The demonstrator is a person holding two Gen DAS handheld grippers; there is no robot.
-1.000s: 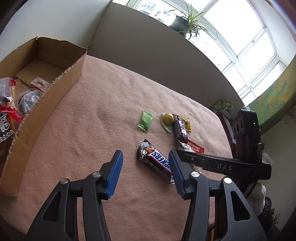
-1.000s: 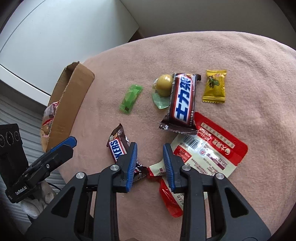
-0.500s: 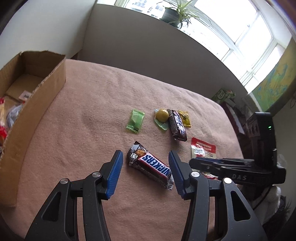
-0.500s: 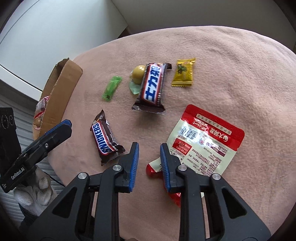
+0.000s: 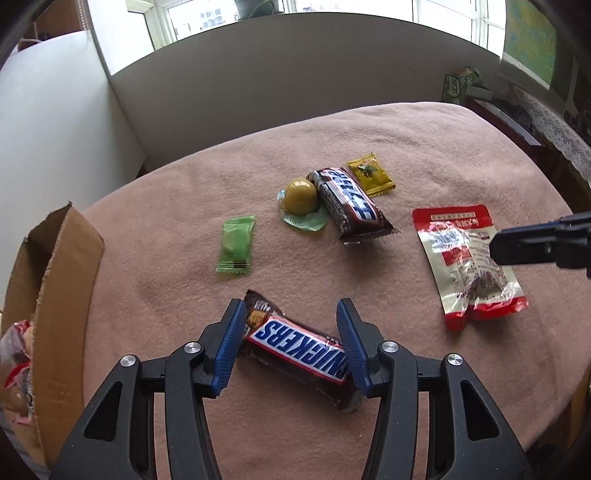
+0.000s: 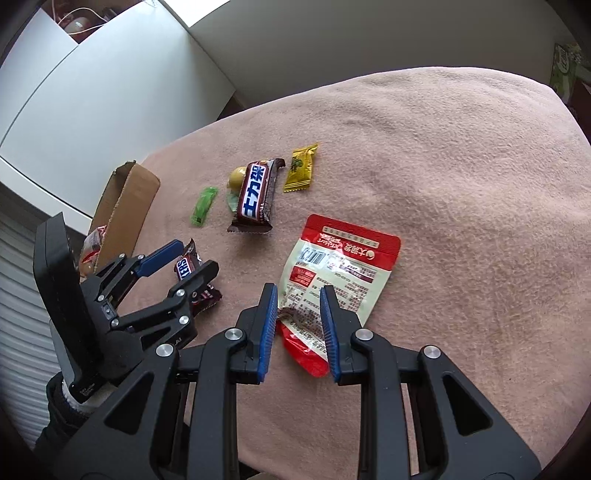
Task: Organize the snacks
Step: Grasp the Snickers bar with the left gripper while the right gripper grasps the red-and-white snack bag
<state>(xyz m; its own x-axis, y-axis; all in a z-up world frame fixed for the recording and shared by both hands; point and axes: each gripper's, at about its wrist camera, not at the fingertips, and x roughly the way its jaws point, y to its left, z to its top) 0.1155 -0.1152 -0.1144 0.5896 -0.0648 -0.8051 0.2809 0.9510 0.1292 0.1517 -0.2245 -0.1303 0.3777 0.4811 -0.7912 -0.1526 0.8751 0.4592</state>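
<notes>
Room behind the pink blanket (image 5: 424,155)

A grey panel (image 5: 295,74) stands just beyond the blanket, windows (image 5: 221,14) above it, and a map (image 5: 528,40) hangs to its right.

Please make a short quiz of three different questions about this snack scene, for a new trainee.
1. True or false: the left claw straddles the Snickers bar.
2. Which snack lies between the right claw fingers? A) green candy B) red pouch C) yellow candy
3. Fill in: the cardboard box sits at the blanket's ____ edge in the left wrist view.

Key: 1 true; 2 B; 3 left.
</notes>
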